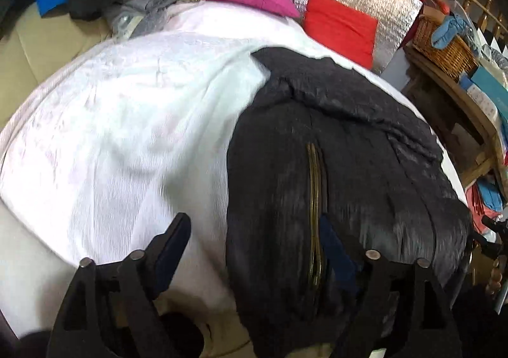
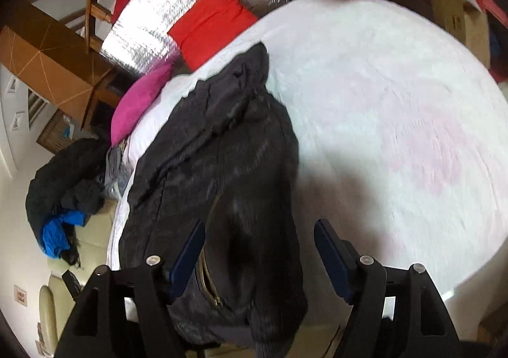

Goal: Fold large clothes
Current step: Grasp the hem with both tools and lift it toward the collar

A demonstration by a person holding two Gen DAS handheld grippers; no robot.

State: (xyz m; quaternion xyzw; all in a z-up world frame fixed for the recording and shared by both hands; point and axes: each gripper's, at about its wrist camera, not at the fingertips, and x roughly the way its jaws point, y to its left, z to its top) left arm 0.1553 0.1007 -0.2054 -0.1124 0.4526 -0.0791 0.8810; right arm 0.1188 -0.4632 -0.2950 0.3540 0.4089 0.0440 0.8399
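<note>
Left wrist, dark jacket [image 1: 349, 167], no legible txt

Both tools pointed steeply down with jaws spread wide and nothing pinched: left tool [image 1: 250, 240] clear between its pads, right tool [image 2: 258, 246] likewise open, blue fingers [image 2: 330, 250] not pressing anything.

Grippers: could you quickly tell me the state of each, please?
Left gripper: open, holding nothing.
Right gripper: open over the jacket, holding nothing.
</note>
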